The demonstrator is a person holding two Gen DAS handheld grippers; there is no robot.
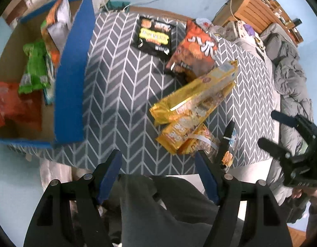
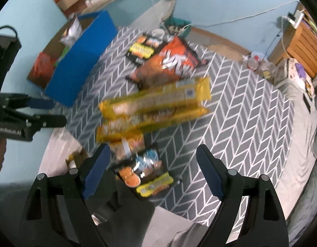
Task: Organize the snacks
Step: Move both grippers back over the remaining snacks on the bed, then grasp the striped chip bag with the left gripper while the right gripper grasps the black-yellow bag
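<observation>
So both grippers hang over the chevron-cloth table (image 1: 121, 86), left gripper (image 1: 158, 175) and right gripper (image 2: 153, 173) fingers spread, pinching nothing. Yellow snack packs (image 1: 191, 103) sit centre; blue box (image 1: 71, 78) at 10 o'clock holds more.

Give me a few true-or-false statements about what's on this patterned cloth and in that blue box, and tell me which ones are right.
1. Both grippers hold a snack. False: the left gripper and right gripper are open and empty.
2. The blue box already contains snacks. True: a green packet lies inside.
3. The long yellow packets lie in the box. False: they lie stacked on the cloth.
4. A black packet lies beside an orange-brown bag. True.
</observation>
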